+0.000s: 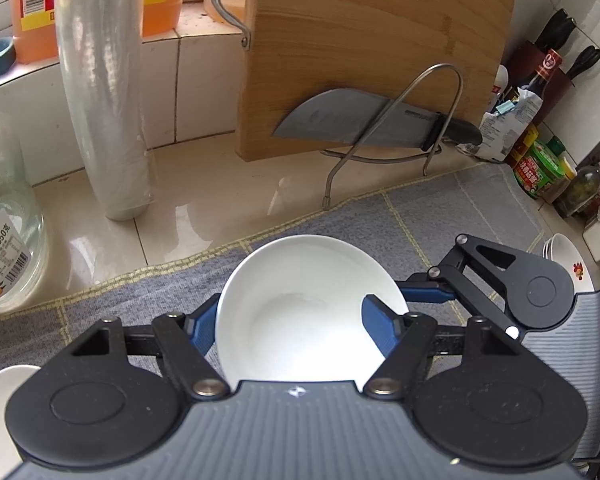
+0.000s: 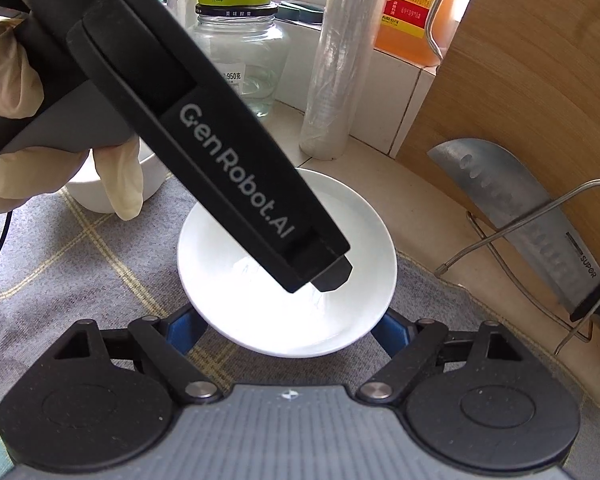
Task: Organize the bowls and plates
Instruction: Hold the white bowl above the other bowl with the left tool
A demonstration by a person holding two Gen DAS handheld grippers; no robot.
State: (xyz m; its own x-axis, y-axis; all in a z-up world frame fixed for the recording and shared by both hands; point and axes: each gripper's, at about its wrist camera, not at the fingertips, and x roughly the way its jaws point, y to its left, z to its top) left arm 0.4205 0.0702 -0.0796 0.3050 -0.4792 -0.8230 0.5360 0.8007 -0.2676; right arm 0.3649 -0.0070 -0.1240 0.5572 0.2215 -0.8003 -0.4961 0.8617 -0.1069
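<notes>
Now the white bowl (image 1: 300, 300) sits between the left claw's (image 1: 296, 330) fingers.

Open grey mat (image 1: 440, 216) ahead of white bowl (image 1: 300, 304). Behind it, close-set along counter edge: film roll (image 1: 104, 92), wire rack (image 1: 400, 136) with cleaver (image 1: 356, 120), leaning cutting board (image 1: 372, 48). Right flank crowded by bottles (image 1: 540, 160); glass jar (image 1: 4, 240) at left.

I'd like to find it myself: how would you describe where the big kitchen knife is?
Find the tall wooden cutting board standing against the tiled wall. A bent wire rack stands before it, and the knife lies sideways there: the only broad grey blade, black-handled.
</notes>
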